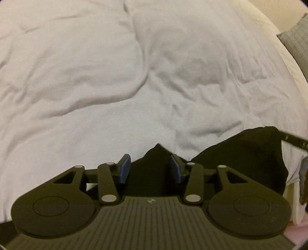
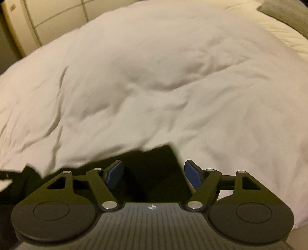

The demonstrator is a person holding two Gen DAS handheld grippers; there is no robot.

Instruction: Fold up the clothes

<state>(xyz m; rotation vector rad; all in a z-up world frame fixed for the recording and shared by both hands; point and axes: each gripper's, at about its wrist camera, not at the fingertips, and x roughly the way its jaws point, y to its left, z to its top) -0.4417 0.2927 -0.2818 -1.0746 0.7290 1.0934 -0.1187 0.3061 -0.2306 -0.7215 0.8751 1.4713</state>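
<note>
A black garment [image 1: 240, 153] lies on the white duvet [image 1: 134, 77] at the lower edge of the left wrist view. One pointed corner of it rises between the blue pads of my left gripper [image 1: 151, 167]. Those pads stand apart and do not press on the cloth, so the gripper is open. In the right wrist view the same black garment [image 2: 159, 153] spreads under my right gripper [image 2: 154, 173]. The right jaws are wide open, with the cloth's edge lying loose between the blue pads. The rest of the garment is hidden behind the gripper bodies.
The rumpled white duvet [image 2: 154, 77] fills both views. A grey pillow [image 1: 296, 44] lies at the far right. A pale panelled wall [image 2: 38, 17] stands beyond the bed's far left edge. A black bar [image 1: 294, 141] crosses the garment's right end.
</note>
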